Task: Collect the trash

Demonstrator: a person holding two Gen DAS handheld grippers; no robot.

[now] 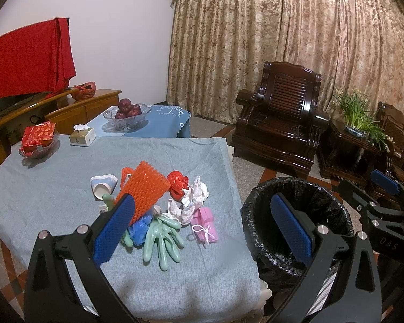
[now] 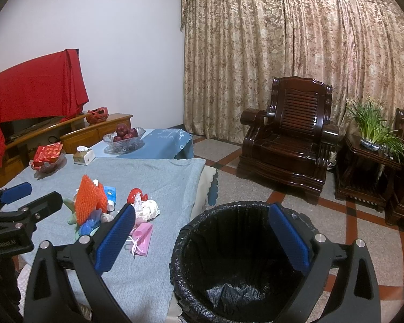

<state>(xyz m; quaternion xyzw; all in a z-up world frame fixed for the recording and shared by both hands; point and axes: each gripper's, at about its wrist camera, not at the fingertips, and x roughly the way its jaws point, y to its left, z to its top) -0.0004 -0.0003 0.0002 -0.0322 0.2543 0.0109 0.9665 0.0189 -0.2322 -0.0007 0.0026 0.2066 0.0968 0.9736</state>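
Two handheld grippers with blue padded fingers hang above a table [image 1: 54, 188] covered by a grey-blue cloth, and both stand spread wide with nothing between their fingers. The left gripper [image 1: 202, 228] hovers over the near edge of the table, its left finger above a heap of trash and its right finger above the bin. The right gripper [image 2: 202, 239] hangs over the mouth of the bin [image 2: 191, 242], which stands on the floor just beside the table's right side; it is lined with a black bag, and only crumpled black plastic shows at its bottom. The trash lies in a loose pile in the middle of the cloth: an orange foam net [image 1: 145, 188] standing tilted, a crushed paper cup [image 1: 103, 185] to its left, a red wrapper [image 1: 177, 184] and crumpled white paper [image 1: 191, 202] to its right, pale green rubber gloves [image 1: 161, 239] nearest the camera with something blue [image 1: 138, 228] tucked beside them, and a small pink pouch [image 1: 206, 223] with a white string lying just right of the gloves. At the far end of the table sit a glass dish holding a red packet [image 1: 39, 137] and a tissue box [image 1: 82, 136], well apart from the pile. Beyond, a glass bowl of apples [image 1: 126, 114] rests on a second, blue-covered table. A dark wooden armchair [image 1: 282, 123] stands before patterned curtains.
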